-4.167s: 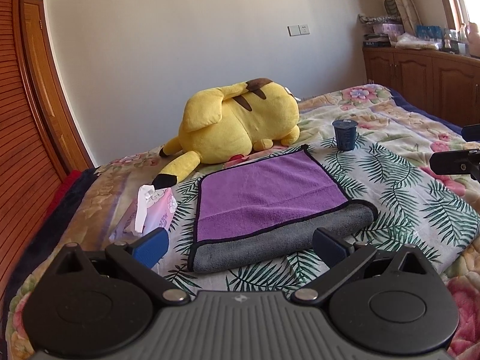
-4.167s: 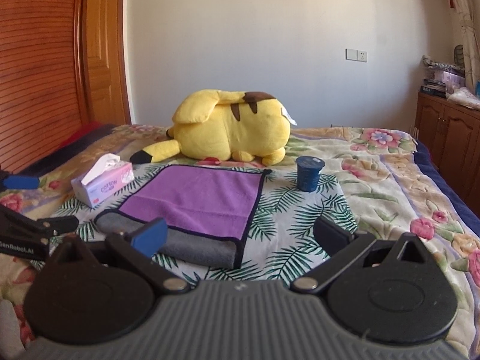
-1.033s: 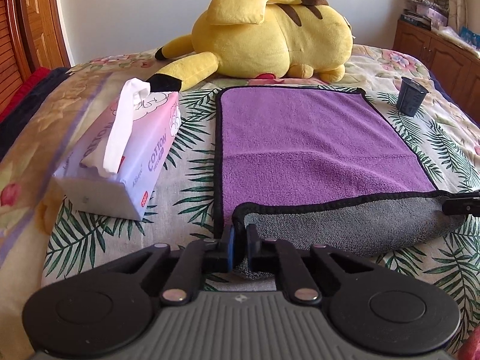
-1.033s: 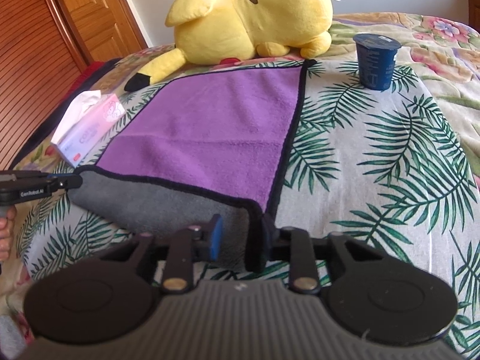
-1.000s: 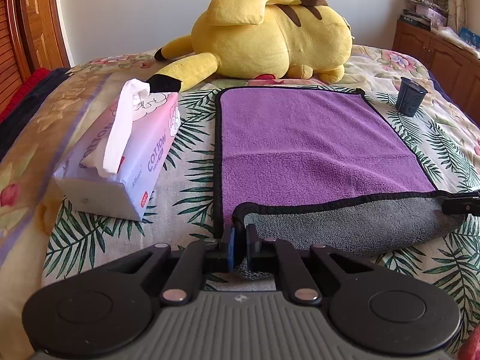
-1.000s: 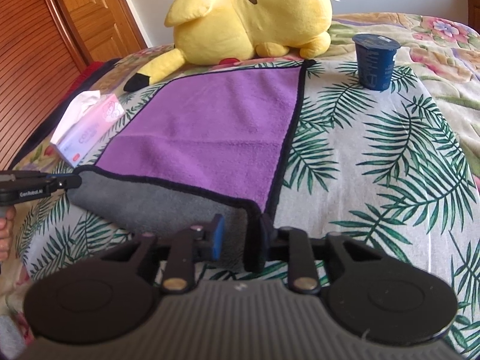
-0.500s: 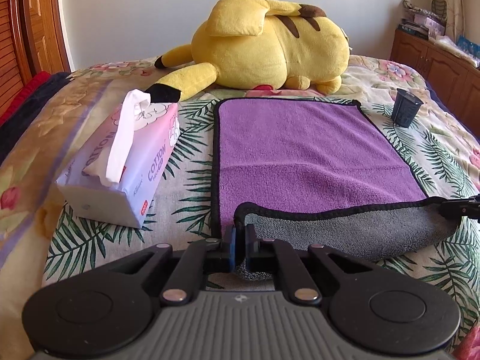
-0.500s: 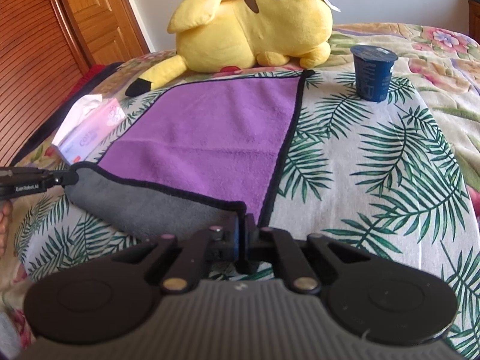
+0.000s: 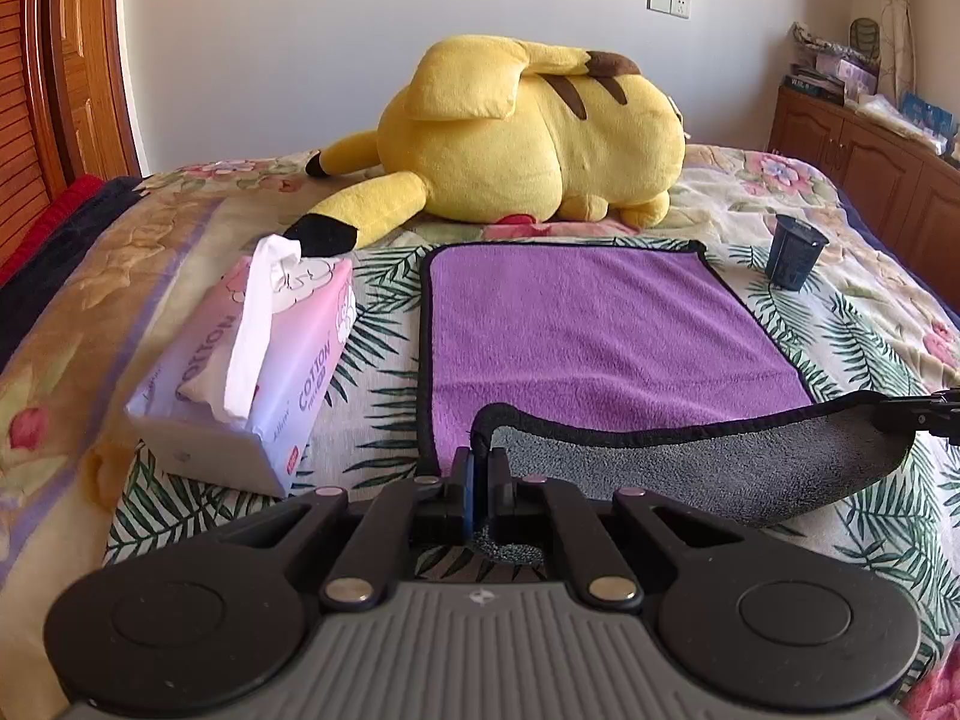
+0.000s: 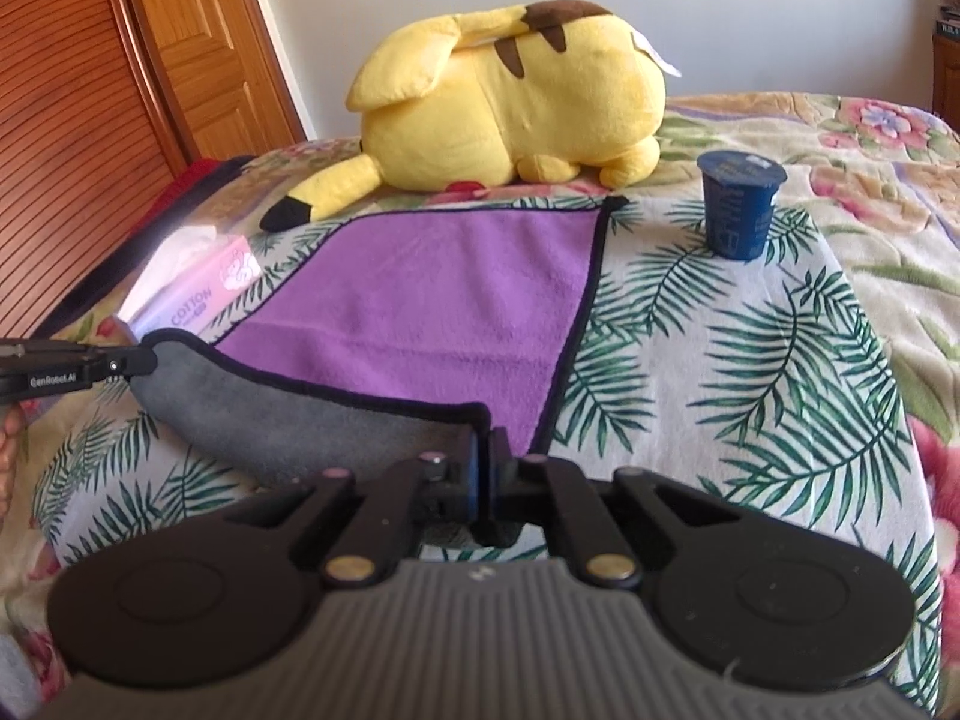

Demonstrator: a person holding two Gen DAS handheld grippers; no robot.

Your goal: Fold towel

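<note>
A purple towel (image 9: 600, 324) with a grey underside and black trim lies on the bed; it also shows in the right wrist view (image 10: 432, 300). Its near edge is turned over, grey side up, and held lifted off the bed. My left gripper (image 9: 480, 462) is shut on the towel's near left corner. My right gripper (image 10: 483, 450) is shut on the near right corner. The grey fold (image 9: 720, 468) hangs between them. The left gripper shows in the right wrist view (image 10: 135, 363) at the fold's left end.
A pink tissue pack (image 9: 252, 366) lies left of the towel. A yellow plush toy (image 9: 528, 138) lies just past its far edge. A dark blue cup (image 9: 792, 252) stands to the right. Wooden cabinets (image 9: 870, 174) stand at the far right.
Both grippers came down from open to the near corners and shut on them, the right one last. Over the last second they lift the grey near edge up and forward.
</note>
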